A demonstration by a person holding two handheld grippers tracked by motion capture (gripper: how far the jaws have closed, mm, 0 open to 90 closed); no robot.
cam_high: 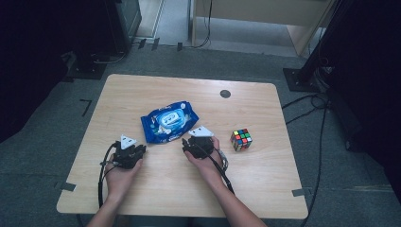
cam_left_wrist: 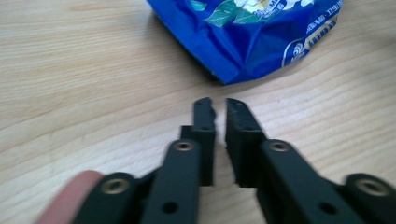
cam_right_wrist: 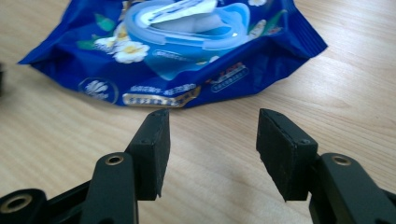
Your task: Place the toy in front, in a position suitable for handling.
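Our left tool (cam_left_wrist: 220,103) sits nearly pressed together, empty, just short of the crinkled blue plastic wipes pack (cam_left_wrist: 252,32). Our right tool (cam_right_wrist: 212,116) is spread, empty, facing the pack.

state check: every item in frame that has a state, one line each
wet wipes pack: flat on the table, flip lid open, a wipe sticking up
Rubik's cube: scrambled, on the table, untouched
left gripper: jaws nearly together, narrow gap, nothing between, just short of the pack's corner
right gripper: jaws open, empty, aimed at the pack's near edge
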